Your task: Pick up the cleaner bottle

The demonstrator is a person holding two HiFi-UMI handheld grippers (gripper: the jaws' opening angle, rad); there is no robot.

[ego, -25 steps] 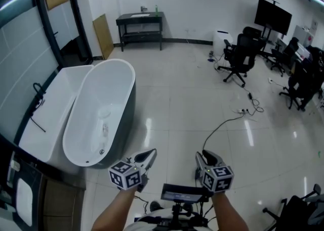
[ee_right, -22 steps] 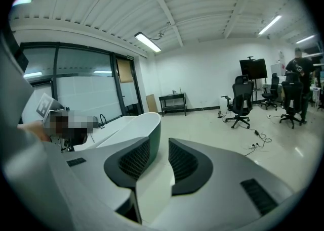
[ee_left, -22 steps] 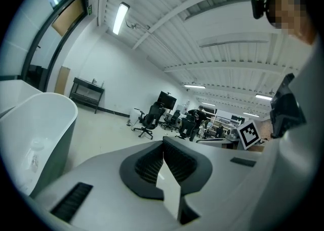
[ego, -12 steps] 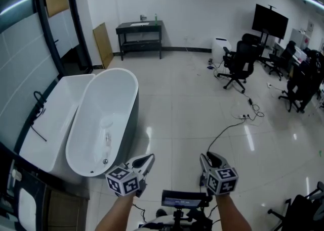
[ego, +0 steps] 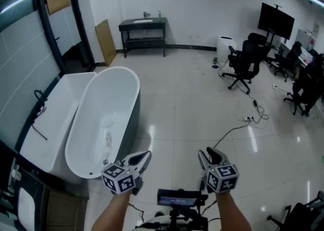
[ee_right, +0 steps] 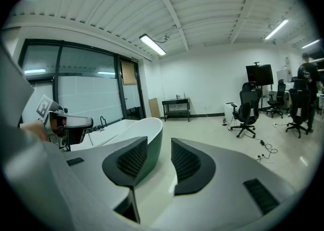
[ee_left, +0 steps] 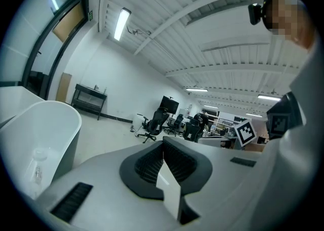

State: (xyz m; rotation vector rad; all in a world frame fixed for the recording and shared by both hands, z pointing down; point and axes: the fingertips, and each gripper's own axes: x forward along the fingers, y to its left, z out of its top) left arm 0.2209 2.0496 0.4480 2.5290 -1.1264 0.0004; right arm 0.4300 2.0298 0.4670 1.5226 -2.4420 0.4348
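Head view: the left tongs [ego: 143,155] and right tongs [ego: 204,153] are hovering beside a white bathtub [ego: 119,68]. The small green cleaner bottle [ego: 159,14] is standing on the far black bench [ego: 143,21].

Left gripper view: the left tongs [ee_left: 163,146] are pressing together, empty.

Right gripper view: the right tongs [ee_right: 159,154] have just been opening and are standing slightly spread, with nothing between them.

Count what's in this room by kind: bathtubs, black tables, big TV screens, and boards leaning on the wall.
Bathtubs: 2, the oval bathtub and the rectangular bathtub
Black table: 1
TV screen: 1
Leaning board: 1
Total: 5
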